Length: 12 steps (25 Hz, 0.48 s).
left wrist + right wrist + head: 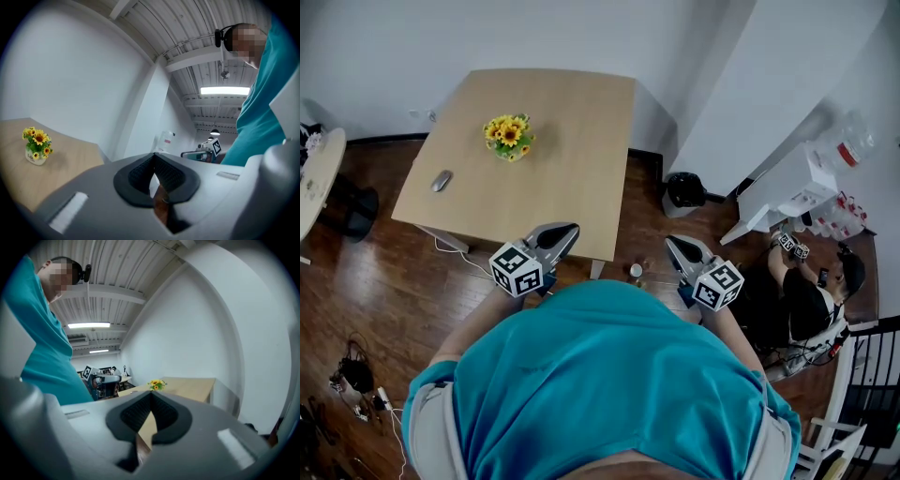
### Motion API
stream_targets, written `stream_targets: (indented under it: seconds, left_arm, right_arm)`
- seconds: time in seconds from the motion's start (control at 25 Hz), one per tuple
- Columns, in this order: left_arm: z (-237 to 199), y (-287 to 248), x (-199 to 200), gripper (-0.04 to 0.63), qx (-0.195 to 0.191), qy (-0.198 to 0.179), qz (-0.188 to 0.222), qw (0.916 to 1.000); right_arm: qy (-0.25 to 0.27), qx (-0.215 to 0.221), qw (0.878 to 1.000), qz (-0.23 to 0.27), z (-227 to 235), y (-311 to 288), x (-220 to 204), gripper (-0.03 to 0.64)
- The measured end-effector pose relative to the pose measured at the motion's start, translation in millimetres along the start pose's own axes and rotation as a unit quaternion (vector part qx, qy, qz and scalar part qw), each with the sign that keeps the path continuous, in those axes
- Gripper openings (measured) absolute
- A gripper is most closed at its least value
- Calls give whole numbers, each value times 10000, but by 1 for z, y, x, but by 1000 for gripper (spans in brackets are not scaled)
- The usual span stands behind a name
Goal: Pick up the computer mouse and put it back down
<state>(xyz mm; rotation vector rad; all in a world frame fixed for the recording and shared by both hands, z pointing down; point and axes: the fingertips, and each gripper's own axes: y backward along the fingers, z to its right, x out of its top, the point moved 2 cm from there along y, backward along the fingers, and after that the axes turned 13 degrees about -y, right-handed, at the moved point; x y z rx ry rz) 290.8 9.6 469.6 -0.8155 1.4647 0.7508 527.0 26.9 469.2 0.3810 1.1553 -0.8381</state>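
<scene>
**Head view.** A person in a teal shirt [609,375] stood at the near edge of a light wooden table [572,141] and held 2 grippers close to the body. The left gripper [567,228] reached just over the table's near edge. The right gripper [673,242] hung over the dark wood floor [384,281], beside the table's near right corner. The computer mouse [441,180] lay on the table near its left edge, well apart from both grippers and untouched. A small pot of sunflowers [509,136] stood on the table beyond the mouse, toward the middle. A black bin [685,190] sat on the floor by the table's right side. A 2nd person [806,300] sat at the far right, below a white shelf unit [787,187].

**Left gripper view.** The left gripper [153,159] had its jaws together with nothing between the pads. The sunflowers [36,146] showed at the left on the tabletop.

**Right gripper view.** The right gripper [151,397] likewise had its jaws closed and empty. The sunflowers [157,384] stood beyond the tips.
</scene>
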Motion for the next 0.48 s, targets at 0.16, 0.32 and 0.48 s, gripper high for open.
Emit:
stream_targets:
  seconds: [0.16, 0.32, 0.48]
  left_arm:
    - [1, 1, -3, 5, 12, 19, -20, 10000]
    - [1, 2, -4, 5, 23, 35, -18, 10000]
    - [4, 4, -4, 5, 43, 64, -22, 10000]
  right_arm:
    - [-10, 19, 10000, -15, 0, -2, -2, 0]
    - [-19, 63, 10000, -46, 0, -5, -5, 1]
    - [-27, 78, 9999, -60, -1, -4, -7, 0]
